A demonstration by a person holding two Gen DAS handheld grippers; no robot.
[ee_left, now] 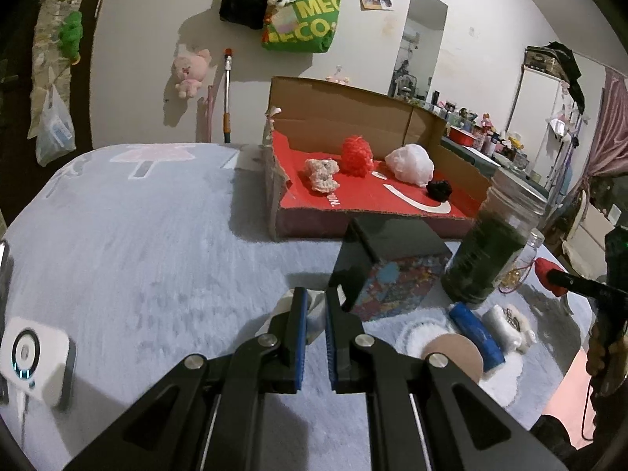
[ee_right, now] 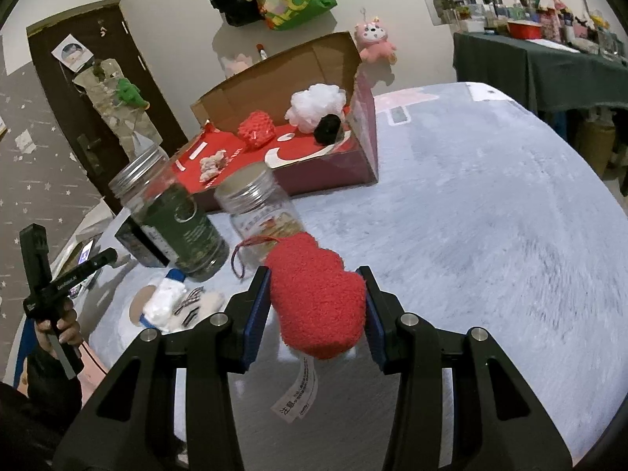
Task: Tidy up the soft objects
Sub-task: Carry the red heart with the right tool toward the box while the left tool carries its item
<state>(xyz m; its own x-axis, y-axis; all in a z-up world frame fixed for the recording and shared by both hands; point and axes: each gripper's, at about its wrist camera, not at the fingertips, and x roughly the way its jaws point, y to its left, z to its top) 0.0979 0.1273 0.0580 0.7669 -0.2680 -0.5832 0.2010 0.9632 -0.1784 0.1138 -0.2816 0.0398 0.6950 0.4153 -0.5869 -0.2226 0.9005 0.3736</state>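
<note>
A cardboard box (ee_left: 396, 206) with a red floor stands on the grey cloth. In it lie a red yarn ball (ee_left: 356, 155), a beige crochet piece (ee_left: 322, 174), a white mesh puff (ee_left: 410, 165) and a small black piece (ee_left: 439, 190). My left gripper (ee_left: 316, 306) is in front of the box, shut, with a thin white soft piece (ee_left: 274, 308) caught between its pads. My right gripper (ee_right: 318, 306) is shut on a red fluffy heart plush (ee_right: 318, 298), whose white label hangs below. The same box (ee_right: 365, 157) lies further back, to the left of this gripper.
Between the grippers and the box stand a green-filled jar (ee_left: 490, 243), a clear jar (ee_right: 263, 216) and a black box with a colourful side (ee_left: 388, 271). A blue tube (ee_left: 475, 333), a tape roll (ee_left: 455, 353) and white fluffy bits lie nearby. A white device (ee_left: 35, 365) sits at left.
</note>
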